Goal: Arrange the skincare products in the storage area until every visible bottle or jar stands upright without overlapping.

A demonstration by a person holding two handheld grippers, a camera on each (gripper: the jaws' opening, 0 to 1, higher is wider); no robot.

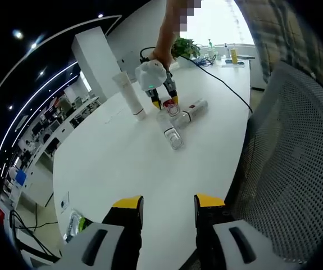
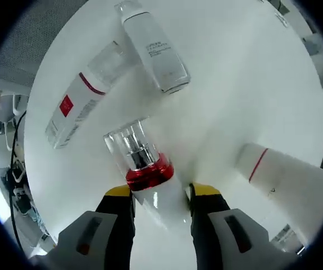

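Red-collared bottle (image 2: 150, 180) clamped between right gripper (image 2: 160, 197) jaws.

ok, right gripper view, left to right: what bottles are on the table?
Red-label tube lying down → red-collared bottle between the right gripper's jaws → clear bottle lying down → white tube with a red stripe.

In the right gripper view, the lower body of the red-collared bottle (image 2: 150, 185) is hidden between the jaws of the right tool (image 2: 160, 197). The white tube (image 2: 287, 180) runs off the picture's edge at lower right. Print on the clear bottle (image 2: 157, 53) is too small to read. In the left gripper view, items on the far desk (image 1: 228, 56) are too small to identify.
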